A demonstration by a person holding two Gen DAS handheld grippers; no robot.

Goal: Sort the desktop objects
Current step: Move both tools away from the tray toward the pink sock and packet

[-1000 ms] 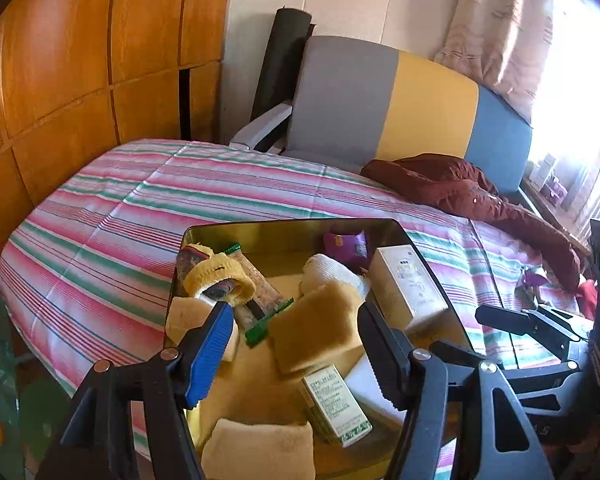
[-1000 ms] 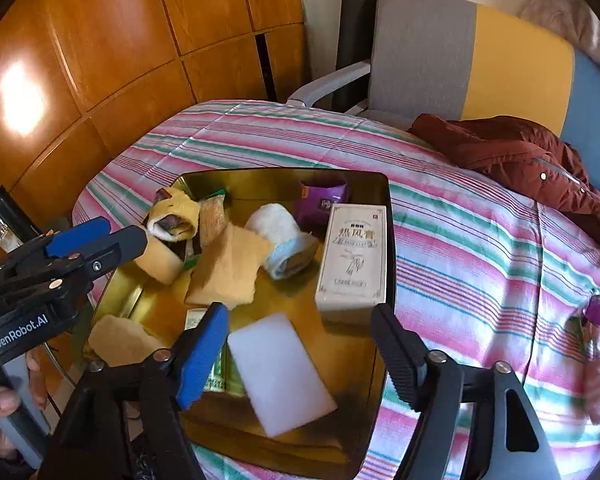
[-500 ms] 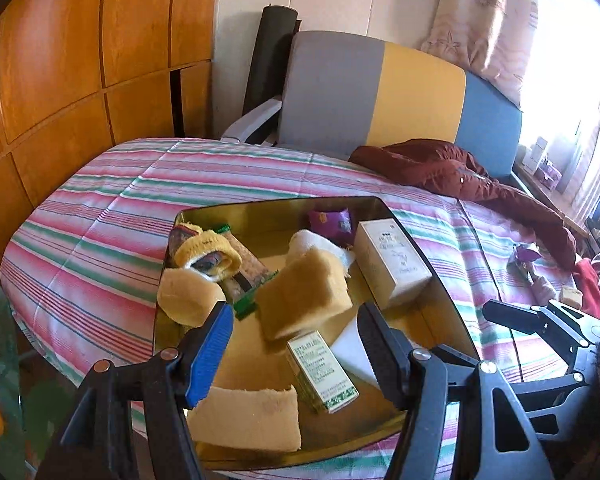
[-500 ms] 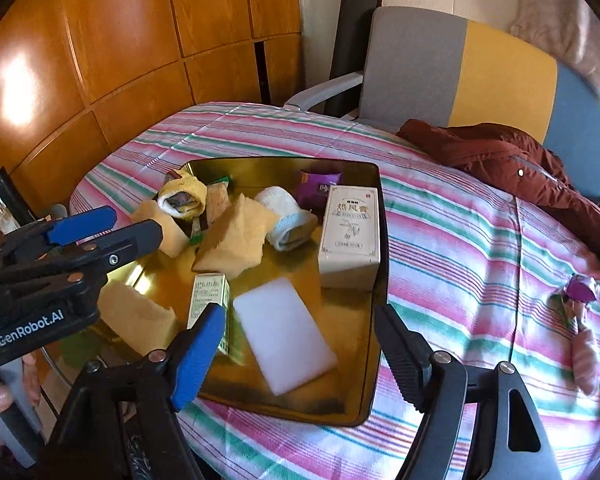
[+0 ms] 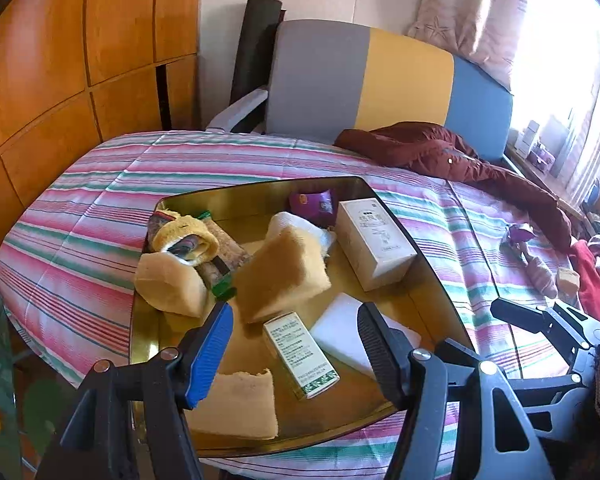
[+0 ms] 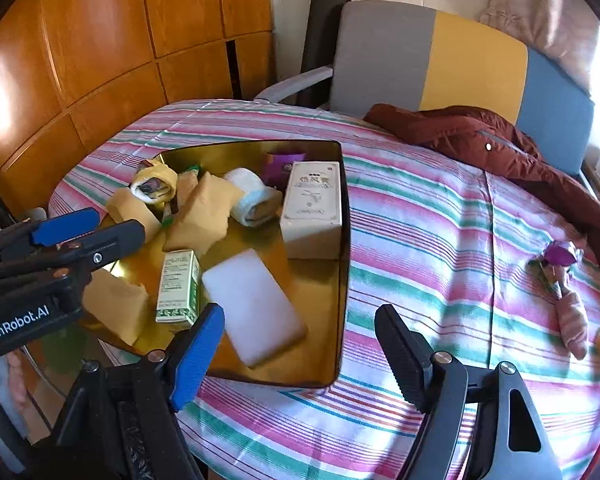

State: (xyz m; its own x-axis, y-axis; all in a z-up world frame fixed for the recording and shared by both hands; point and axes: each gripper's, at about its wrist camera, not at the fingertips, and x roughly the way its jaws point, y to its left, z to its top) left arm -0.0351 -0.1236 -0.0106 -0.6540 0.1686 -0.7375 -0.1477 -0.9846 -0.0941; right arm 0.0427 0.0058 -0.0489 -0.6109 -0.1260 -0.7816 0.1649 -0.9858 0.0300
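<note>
A golden tray [image 5: 260,194] [image 6: 345,264] lies on a striped tablecloth. It holds yellow sponges [image 5: 284,276] [image 6: 204,216], a white foam block [image 5: 340,330] [image 6: 256,304], a small green-and-white box [image 5: 300,354] [image 6: 178,284], a tall cream box [image 5: 374,242] [image 6: 314,200], a purple packet [image 5: 312,204] and a rolled white cloth [image 6: 252,200]. My left gripper [image 5: 294,320] hovers open above the tray's near end, nothing between its fingers. My right gripper [image 6: 300,316] stands open over the tray's near right corner, holding nothing. In the right wrist view the left gripper [image 6: 80,228] shows at the left edge.
A dark red jacket [image 5: 460,160] [image 6: 500,140] lies at the table's far right. A grey, yellow and blue chair [image 5: 360,80] stands behind it. A small purple and pink toy [image 6: 560,272] lies on the cloth at right. Wooden panels line the left wall.
Both grippers have drawn back toward the near table edge, so the tray sits farther ahead and more striped cloth shows in front. Both stay open and nothing in the tray has moved.
</note>
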